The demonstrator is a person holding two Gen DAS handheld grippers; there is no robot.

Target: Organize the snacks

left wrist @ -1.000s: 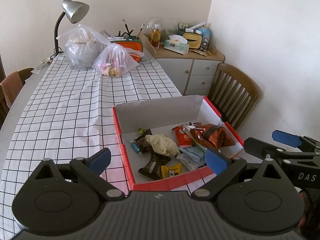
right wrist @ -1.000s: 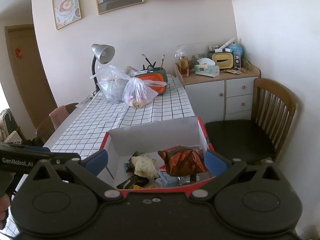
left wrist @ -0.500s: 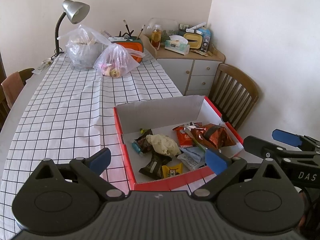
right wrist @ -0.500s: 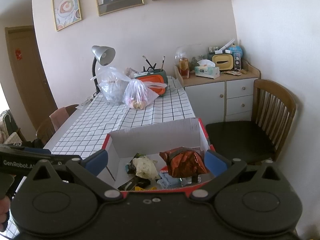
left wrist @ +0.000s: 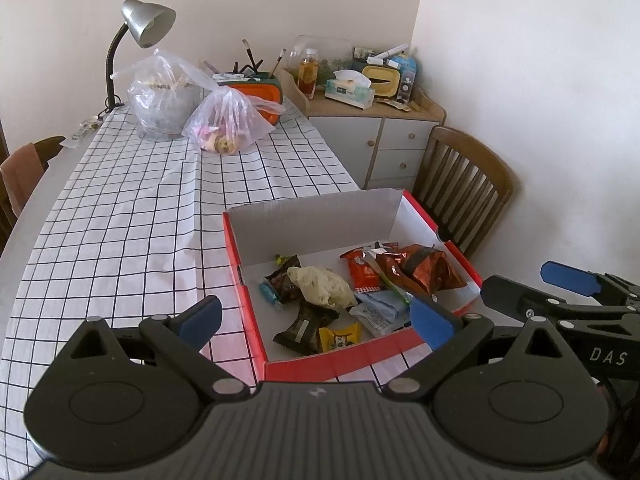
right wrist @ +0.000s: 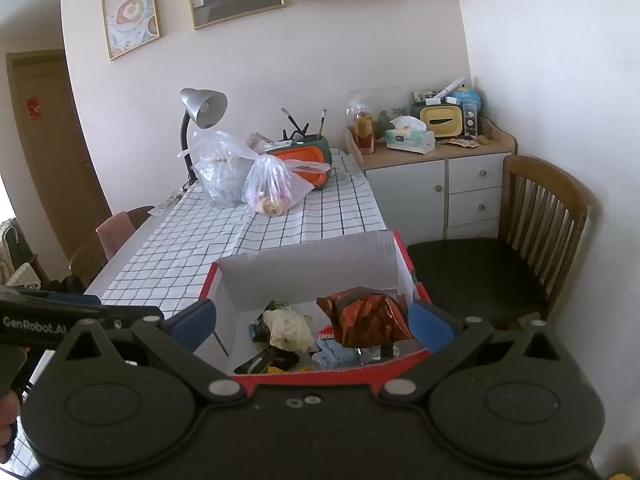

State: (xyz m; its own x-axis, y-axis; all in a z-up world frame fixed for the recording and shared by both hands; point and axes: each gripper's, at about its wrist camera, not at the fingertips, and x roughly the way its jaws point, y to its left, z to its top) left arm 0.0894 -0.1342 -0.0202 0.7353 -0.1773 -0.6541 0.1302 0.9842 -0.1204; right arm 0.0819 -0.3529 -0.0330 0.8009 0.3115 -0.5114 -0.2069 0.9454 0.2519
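Both grippers are held spread and empty at the near rim of the red cardboard box point(left wrist: 332, 364), in which the snacks are gathered. The left gripper point(left wrist: 316, 318) is seen poised over the box's near left part, with the dark wrapped bar point(left wrist: 305, 326) lying just ahead of it, its long axis running away and slightly leftward. The right gripper point(right wrist: 312, 322) is faced toward the crumpled orange-brown packet point(right wrist: 362, 320), just ahead and right of centre, so that packet is judged nearer the right hand.

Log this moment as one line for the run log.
left gripper: open, empty | right gripper: open, empty | snacks: in red box | stage: hovering over box
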